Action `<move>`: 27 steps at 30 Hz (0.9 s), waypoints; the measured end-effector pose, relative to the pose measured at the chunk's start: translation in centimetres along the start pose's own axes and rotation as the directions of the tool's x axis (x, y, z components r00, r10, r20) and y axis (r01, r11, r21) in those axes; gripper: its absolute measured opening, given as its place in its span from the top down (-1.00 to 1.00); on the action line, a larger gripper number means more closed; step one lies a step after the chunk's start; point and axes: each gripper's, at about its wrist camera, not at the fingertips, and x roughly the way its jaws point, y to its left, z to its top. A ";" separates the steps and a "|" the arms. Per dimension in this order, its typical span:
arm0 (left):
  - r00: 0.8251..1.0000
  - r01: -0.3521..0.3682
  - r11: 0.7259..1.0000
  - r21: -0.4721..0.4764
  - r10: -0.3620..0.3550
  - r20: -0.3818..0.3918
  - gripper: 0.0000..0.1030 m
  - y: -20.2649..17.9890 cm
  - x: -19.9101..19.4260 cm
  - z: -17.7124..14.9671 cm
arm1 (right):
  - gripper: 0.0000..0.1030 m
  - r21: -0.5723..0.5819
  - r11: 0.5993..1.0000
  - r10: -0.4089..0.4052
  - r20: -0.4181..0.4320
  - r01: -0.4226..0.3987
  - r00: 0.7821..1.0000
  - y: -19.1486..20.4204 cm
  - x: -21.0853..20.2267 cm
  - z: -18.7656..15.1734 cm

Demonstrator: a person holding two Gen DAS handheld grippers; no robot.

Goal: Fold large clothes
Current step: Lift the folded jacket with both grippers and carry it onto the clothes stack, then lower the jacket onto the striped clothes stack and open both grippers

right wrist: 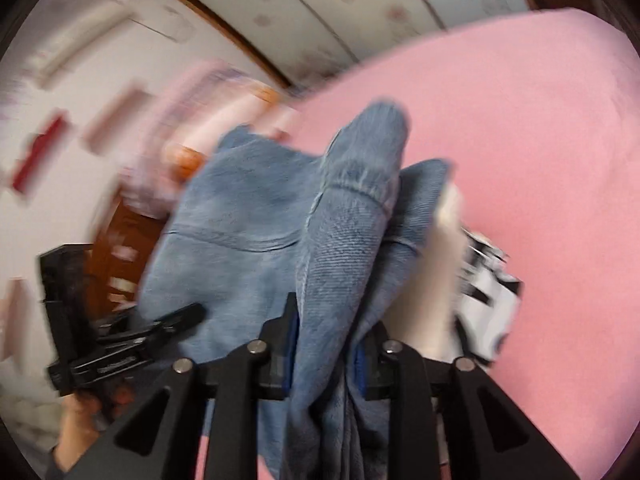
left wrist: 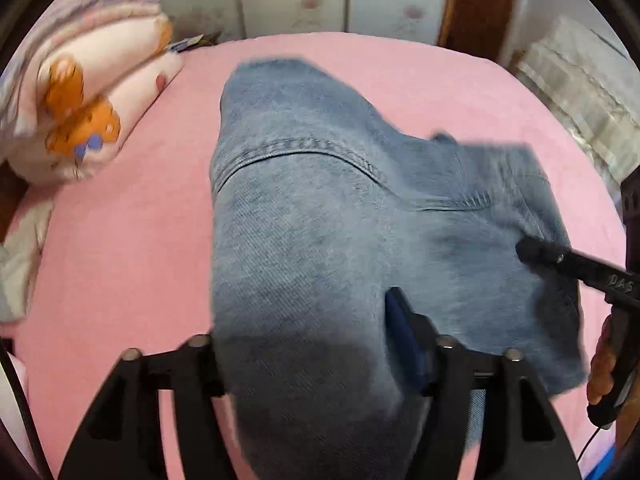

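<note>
1. We have the left gripper clamped on the blue denim garment, cloth bunched thick between its fingers and spilling down over the front of the tool
2. From the left wrist view, the garment hangs from our grip and spreads out across the pink bed, a curved stitched seam showing across its middle
3. Over on the right, the right gripper is also closed on the denim garment; a twisted ridge of fabric rises up between its fingers, lifted off the bed
4. In the left wrist view, one black finger of the right gripper pokes in from the right edge, pressed against the denim near its right side
5. The right wrist view is heavily blurred, so fine detail is hard to read
6. A pale cartoon-print pillow sits at the far left corner of the bed, well apart from the garment
7. A black-and-white object lies on the bed just beside the denim; we cannot tell what it is
</note>
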 end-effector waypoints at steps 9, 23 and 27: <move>0.997 0.072 0.994 -0.084 -0.068 0.047 -0.52 2.3 -1.4 -0.9 | -0.22 -0.148 0.986 -0.071 0.069 0.081 0.995 1.3 -1.5 -1.4; 0.987 -0.057 0.997 0.051 0.049 0.152 0.75 -1.2 -8.4 -2.8 | 0.83 -0.321 0.936 -0.101 0.151 0.146 0.983 8.3 -5.9 -4.3; 0.982 -0.140 0.988 0.069 0.129 0.141 0.76 -2.1 -7.5 -4.4 | 0.87 -0.347 0.912 -0.194 0.103 0.218 0.976 7.4 -3.6 -6.6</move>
